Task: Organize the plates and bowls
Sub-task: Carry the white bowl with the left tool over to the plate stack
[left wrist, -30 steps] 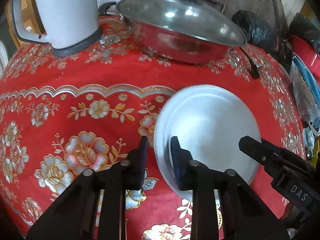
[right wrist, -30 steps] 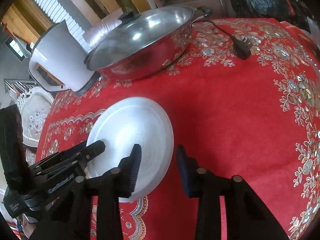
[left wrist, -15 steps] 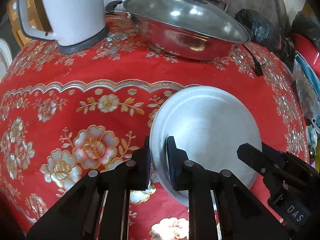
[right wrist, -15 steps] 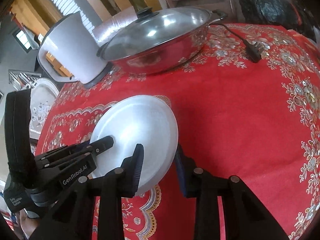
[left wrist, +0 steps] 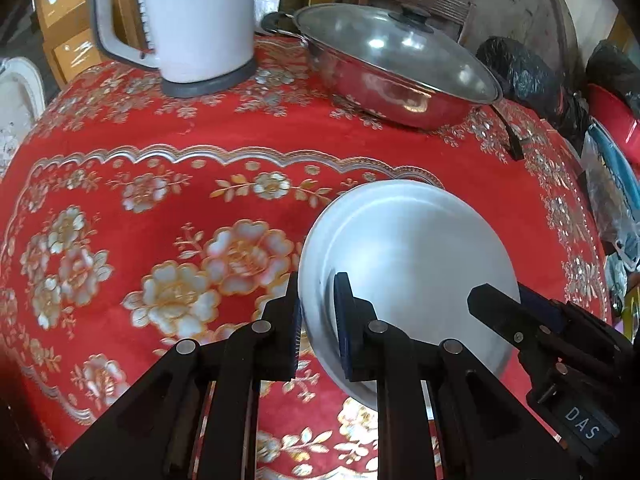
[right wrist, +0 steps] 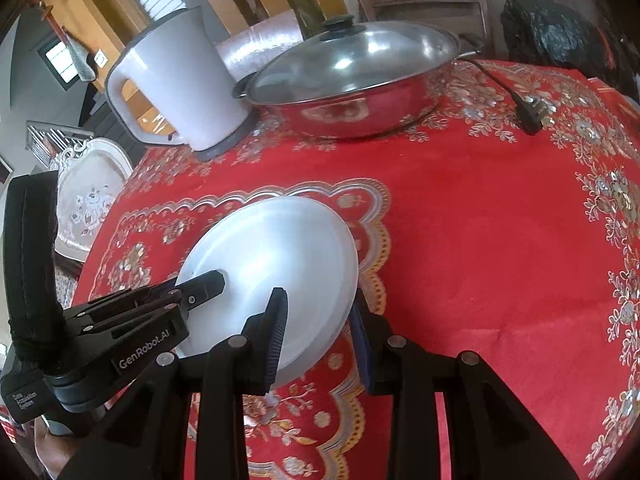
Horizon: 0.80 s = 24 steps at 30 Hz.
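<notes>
A plain silver metal plate [left wrist: 408,264] is held over the red flowered tablecloth [left wrist: 160,184]. My left gripper [left wrist: 318,312] is shut on the plate's left rim, one finger under and one over it. My right gripper [right wrist: 318,320] straddles the opposite rim of the plate [right wrist: 280,256] with one finger on each side, closed on it. The plate looks lifted and tilted off the cloth. The right gripper also shows in the left wrist view [left wrist: 516,312], and the left gripper in the right wrist view [right wrist: 200,288].
A white electric kettle [left wrist: 192,24] stands at the back left of the table. A lidded steel wok [left wrist: 396,68] sits at the back, its black plug [right wrist: 528,114] lying on the cloth. Black bags [left wrist: 520,68] and clutter lie off the right edge. A white chair back [right wrist: 88,196] stands left.
Both grippers have closed on the plate's opposite rims and raised it off the cloth. The view has pulled back and up from the table.
</notes>
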{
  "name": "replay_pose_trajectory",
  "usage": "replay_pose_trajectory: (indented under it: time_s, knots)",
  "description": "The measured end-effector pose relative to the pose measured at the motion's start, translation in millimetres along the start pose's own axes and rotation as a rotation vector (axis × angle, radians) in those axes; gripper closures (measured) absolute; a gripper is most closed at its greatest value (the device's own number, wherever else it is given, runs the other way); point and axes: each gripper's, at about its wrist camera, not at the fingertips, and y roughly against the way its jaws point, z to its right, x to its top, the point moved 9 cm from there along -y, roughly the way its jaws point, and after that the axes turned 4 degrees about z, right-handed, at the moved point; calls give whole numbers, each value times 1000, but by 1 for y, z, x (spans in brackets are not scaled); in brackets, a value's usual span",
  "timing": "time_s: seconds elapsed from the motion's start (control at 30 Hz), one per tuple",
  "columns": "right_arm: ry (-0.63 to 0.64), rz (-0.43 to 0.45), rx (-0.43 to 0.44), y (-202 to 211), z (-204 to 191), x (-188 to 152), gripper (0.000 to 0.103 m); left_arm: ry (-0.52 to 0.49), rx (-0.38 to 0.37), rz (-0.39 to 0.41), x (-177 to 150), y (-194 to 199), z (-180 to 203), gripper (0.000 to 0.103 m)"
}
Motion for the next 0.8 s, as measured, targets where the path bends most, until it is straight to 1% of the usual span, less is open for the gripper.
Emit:
replay_pose_trajectory:
  time_s: [0.37,0.57,0.8]
  knots:
    - [61,13,24,12,-44,-7,69,41,22,43,-9,33,-34,88]
    - [103,23,43,19,-72,-13,69,71,36,66,-17,55,-59,88]
    - [160,13,67,20,-110,-26,69,110,66,102,-26,80,-92,88]
